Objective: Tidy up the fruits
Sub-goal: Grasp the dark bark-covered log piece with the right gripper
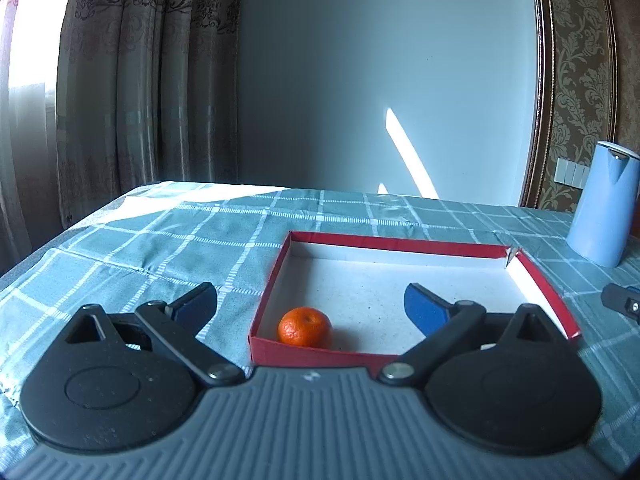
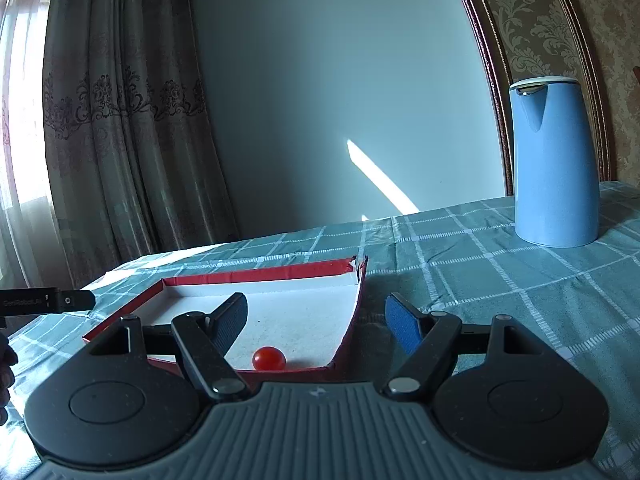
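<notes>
A shallow red box with a white floor [image 1: 400,242] lies on the checked tablecloth; it also shows in the right wrist view [image 2: 256,274]. An orange mandarin [image 1: 305,327] sits in its near left corner. A small red cherry tomato [image 2: 269,359] sits by its near wall in the right wrist view. My left gripper [image 1: 310,304] is open and empty, just behind the box's near wall, above the mandarin. My right gripper [image 2: 316,320] is open and empty, straddling the box's right wall, above the tomato. The right gripper's tip [image 1: 622,304] shows at the left view's right edge.
A tall light blue kettle [image 2: 554,164] stands on the table at the back right, also in the left wrist view [image 1: 602,204]. The left gripper's tip [image 2: 48,300] pokes in at the right view's left edge. Curtains hang behind the table's far left edge.
</notes>
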`<state>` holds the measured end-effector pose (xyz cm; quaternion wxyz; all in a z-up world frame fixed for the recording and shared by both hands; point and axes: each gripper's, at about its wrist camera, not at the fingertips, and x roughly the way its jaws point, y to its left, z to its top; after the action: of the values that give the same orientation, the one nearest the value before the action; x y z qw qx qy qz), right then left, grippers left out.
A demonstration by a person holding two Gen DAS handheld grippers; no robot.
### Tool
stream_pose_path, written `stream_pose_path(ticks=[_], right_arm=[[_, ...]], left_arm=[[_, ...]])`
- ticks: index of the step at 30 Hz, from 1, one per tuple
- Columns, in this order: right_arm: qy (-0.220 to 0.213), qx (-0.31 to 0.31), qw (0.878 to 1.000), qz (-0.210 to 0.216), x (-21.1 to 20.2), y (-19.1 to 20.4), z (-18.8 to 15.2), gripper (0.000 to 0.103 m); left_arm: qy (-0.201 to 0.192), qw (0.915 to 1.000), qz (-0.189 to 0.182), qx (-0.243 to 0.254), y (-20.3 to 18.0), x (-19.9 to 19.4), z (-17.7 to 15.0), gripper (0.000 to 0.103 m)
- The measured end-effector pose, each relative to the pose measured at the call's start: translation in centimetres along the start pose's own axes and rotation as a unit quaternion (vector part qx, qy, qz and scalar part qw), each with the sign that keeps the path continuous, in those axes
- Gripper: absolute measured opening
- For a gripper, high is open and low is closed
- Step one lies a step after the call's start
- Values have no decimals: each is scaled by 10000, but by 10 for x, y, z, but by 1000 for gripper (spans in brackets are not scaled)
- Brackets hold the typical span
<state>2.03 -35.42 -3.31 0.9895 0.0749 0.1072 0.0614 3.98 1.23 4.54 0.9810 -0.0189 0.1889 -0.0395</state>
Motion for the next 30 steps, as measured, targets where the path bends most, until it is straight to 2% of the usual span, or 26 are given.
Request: stream_pose_path(ticks=[4, 7, 12, 15, 19, 22, 24, 26, 30], right_arm=[[-15, 42, 9997, 220, -16, -2, -4, 76], [40, -217, 9984, 513, -34, 5, -14, 76], [349, -1138, 9889, 890, -58, 35, -29, 76], [488, -1895, 9757, 983, -66, 55, -38, 76], [829, -2477, 9595, 1051, -63, 75, -49, 62], [1018, -2597, 9544, 1060, -56, 83, -52, 54], [1142, -2654, 9521, 997, -49, 85, -54, 54], [1251, -2659, 9508, 982, -44, 85, -54, 46], [1338, -2713, 9491, 877, -39, 84, -55, 44]], left_arm=[[-28, 10000, 54, -75, 14, -37, -21, 103], [-98, 9998, 167, -25, 26, -48, -38, 103], [236, 9988, 309, -292, 43, -37, -54, 103], [244, 9980, 247, -525, 51, -37, -56, 103], [438, 9965, 155, -696, 58, -34, -58, 103], [435, 9956, 8, -831, 63, -34, -59, 103], [493, 9950, 14, -867, 63, -32, -58, 103], [532, 9948, -5, -872, 63, -29, -58, 103], [511, 9947, -17, -892, 64, -30, -59, 103]])
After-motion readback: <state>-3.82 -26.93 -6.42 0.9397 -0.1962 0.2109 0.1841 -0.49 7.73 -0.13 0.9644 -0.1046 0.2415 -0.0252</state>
